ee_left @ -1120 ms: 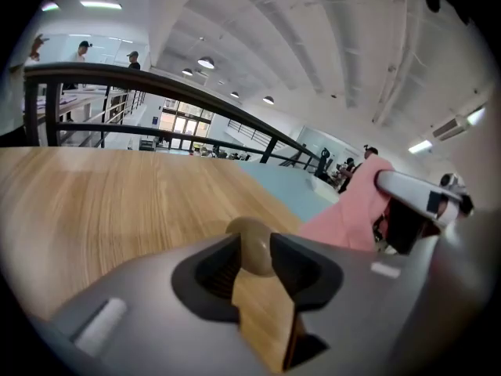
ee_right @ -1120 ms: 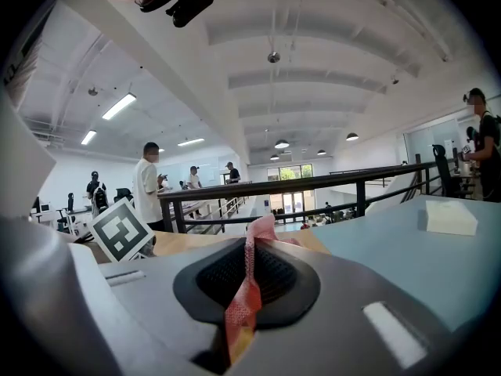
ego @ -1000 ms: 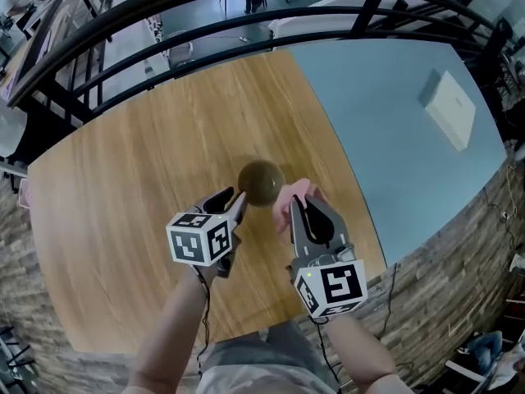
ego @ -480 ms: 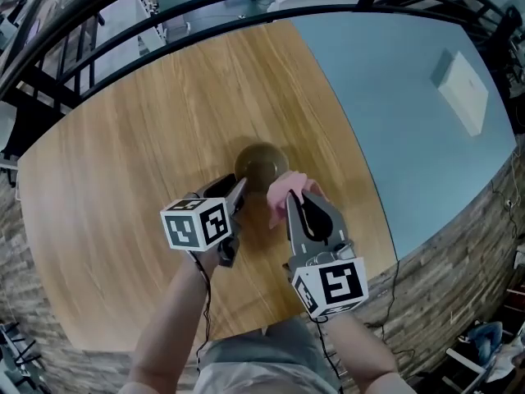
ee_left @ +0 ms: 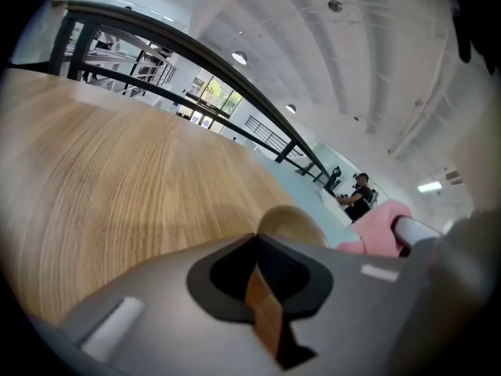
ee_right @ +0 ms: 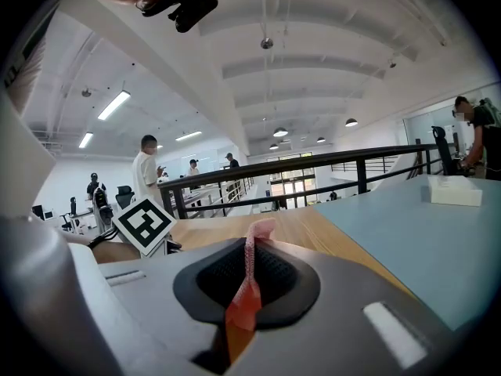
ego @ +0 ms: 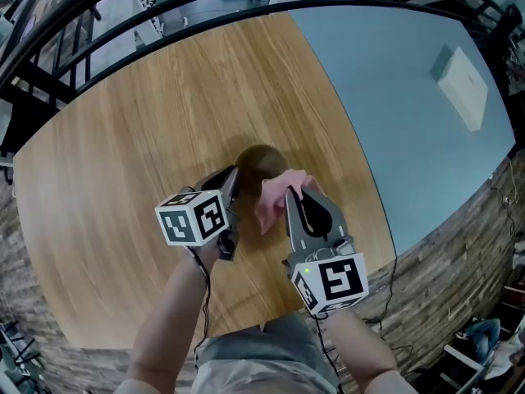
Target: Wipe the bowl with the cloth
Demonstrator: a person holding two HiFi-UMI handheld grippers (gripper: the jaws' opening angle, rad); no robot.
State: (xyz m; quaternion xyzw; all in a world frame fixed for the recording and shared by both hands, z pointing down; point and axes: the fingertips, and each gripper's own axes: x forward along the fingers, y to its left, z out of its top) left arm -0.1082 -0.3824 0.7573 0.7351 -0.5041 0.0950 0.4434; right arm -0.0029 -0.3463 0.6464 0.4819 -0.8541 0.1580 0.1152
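Because wiping needs a bowl that stays put, the left gripper (ego: 232, 180) sits at the left rim of the bowl (ego: 261, 161), mid-frame on the wooden table (ego: 115, 154). Its jaws have just been closing and now stand almost together, pinching a thin brown edge that I judge to be that rim. Just to the right, the right gripper (ego: 294, 197) clamps the pink cloth (ego: 272, 203) tight, with its loose fold beside the bowl, ready to rub.

Head view: bowl (ego: 261, 162) partly hidden behind cloth (ego: 275, 202); bkgd ppl (ee_right: 147, 175) too small.
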